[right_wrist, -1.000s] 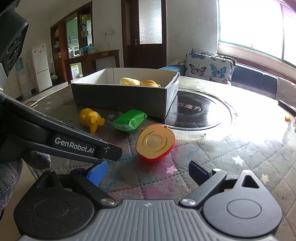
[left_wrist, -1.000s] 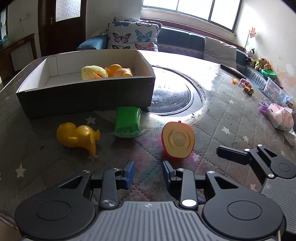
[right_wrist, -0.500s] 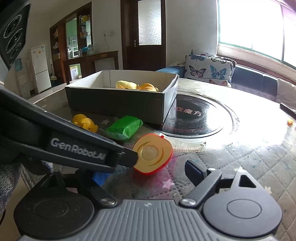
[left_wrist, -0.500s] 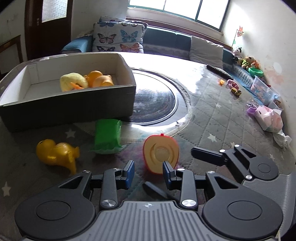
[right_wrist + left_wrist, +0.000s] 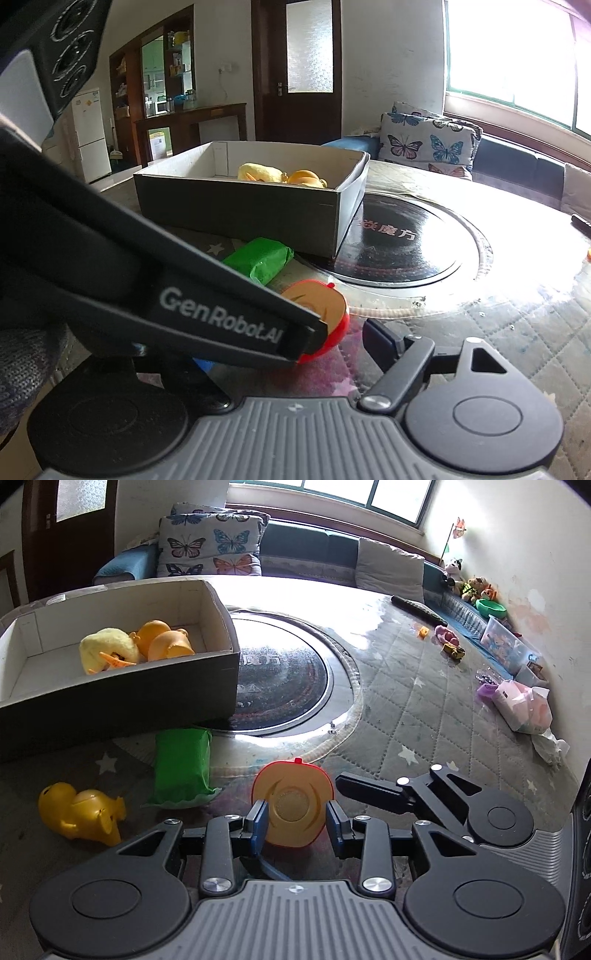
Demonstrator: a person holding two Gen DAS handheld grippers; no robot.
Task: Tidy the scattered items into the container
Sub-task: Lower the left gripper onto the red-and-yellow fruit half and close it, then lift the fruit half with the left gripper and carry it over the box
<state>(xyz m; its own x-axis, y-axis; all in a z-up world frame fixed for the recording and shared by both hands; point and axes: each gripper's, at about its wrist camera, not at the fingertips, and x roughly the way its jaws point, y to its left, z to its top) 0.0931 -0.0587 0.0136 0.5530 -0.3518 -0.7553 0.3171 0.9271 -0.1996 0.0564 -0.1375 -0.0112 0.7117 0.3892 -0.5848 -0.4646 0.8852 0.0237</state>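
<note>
Now the left gripper [image 5: 295,821] has its blue pads either side of the apple half [image 5: 291,805], low middle, not squeezing yet. Close gently, lift, carry to the box [image 5: 122,698] upper left. The right gripper [image 5: 295,354] has just been closing, still empty.

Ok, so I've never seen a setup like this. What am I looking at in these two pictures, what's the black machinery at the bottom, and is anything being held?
There is no robot here. A person holds a tool in each hand, and each tool is a gripper with two fingers and a wide-angle camera looking along them. One picture comes from the left gripper, the other from the right gripper. The big black bar in the right view is the left tool seen from the side.

On the table stands a cardboard box with a few yellow and orange toys inside. Outside it lie a green packet, a yellow toy and a toy apple half.

The apple half sits between the left gripper's fingers, resting on the table and not lifted. The right gripper's jaws have just been closing, with nothing clamped between them.
</note>
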